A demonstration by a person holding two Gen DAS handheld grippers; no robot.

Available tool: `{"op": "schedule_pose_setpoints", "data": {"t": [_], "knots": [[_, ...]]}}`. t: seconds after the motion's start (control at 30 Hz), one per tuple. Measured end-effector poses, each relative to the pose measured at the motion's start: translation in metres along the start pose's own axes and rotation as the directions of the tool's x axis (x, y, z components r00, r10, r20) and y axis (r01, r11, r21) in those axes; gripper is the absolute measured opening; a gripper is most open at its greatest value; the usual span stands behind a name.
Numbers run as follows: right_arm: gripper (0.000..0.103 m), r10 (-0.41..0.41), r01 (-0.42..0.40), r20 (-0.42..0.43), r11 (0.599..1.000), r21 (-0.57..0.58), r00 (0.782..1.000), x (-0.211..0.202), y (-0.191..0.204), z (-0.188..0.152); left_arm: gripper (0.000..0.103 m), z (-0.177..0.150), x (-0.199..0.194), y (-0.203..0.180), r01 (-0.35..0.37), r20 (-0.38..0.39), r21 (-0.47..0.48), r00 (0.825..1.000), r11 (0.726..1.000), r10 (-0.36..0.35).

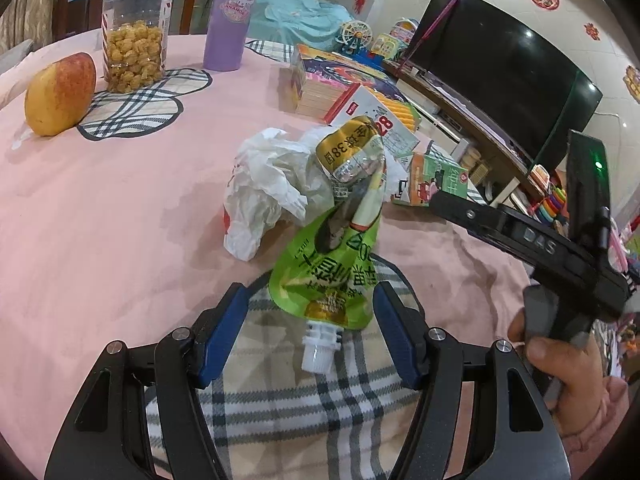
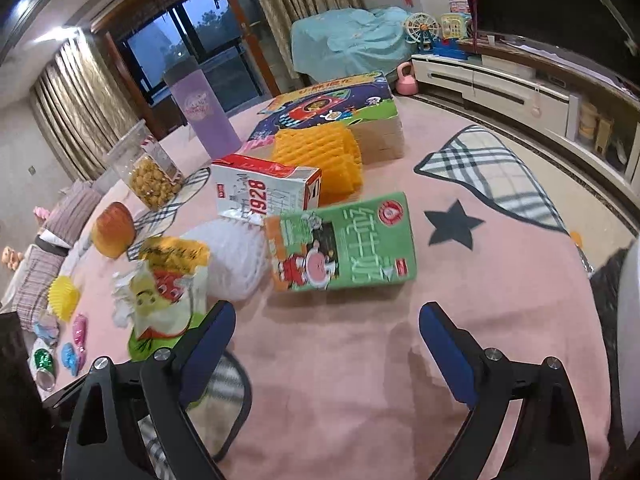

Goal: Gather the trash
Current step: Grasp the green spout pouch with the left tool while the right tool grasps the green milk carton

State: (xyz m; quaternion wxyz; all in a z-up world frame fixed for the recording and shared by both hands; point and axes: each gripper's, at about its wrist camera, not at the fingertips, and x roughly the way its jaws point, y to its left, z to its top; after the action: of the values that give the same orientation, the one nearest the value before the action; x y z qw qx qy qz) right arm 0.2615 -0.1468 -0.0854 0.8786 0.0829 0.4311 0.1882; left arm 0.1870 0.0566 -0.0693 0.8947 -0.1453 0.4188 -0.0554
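The left gripper (image 1: 310, 334) hangs with its blue-padded jaws apart either side of a crumpled green spouted pouch (image 1: 334, 272), whose white cap lies between them untouched. Just beyond it sit a crumpled white plastic bag (image 1: 268, 184) and a foil wrapper (image 1: 352, 148) on the pink-clothed worktop (image 1: 120, 208); a red-yellow apple (image 1: 60, 94) lies far left

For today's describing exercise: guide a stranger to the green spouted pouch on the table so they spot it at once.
Start at the pink tablecloth, then find the crumpled white bag near its middle. The green pouch lies just in front, on a plaid patch between the open left gripper fingers. Alone among its neighbours, it has a white screw spout.
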Motion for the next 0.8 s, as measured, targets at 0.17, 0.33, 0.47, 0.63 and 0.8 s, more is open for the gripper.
{"op": "schedule_pose_setpoints", "data": {"t": [0.17,0.33,0.47,0.63,0.8], "knots": [[0.096,-0.041,0.041,-0.018,0.999,-0.012,0.999,0.017,-0.001,0.009,0.066,0.003,0.007,-0.003,0.017,-0.009,0.004,1.000,1.000,-0.017],[0.095,-0.054,0.054,-0.029,0.998,-0.020,0.998,0.028,-0.002,0.011,0.055,0.006,0.013,-0.012,0.028,-0.008,0.031,1.000,0.999,-0.028],[0.090,-0.049,0.048,-0.016,0.999,-0.015,0.999,0.024,-0.004,0.010,0.046,0.007,0.014,-0.013,0.034,-0.013,0.041,0.999,0.999,-0.034],[0.089,-0.040,0.040,0.012,0.999,0.011,0.999,0.008,-0.012,0.005,0.036,0.004,0.008,-0.015,0.050,0.000,0.050,0.999,0.998,-0.050],[0.083,-0.020,0.018,0.031,0.998,0.053,0.999,-0.018,-0.025,-0.008,0.032,-0.001,0.001,-0.021,0.066,0.003,0.056,0.998,0.996,-0.066]]}}
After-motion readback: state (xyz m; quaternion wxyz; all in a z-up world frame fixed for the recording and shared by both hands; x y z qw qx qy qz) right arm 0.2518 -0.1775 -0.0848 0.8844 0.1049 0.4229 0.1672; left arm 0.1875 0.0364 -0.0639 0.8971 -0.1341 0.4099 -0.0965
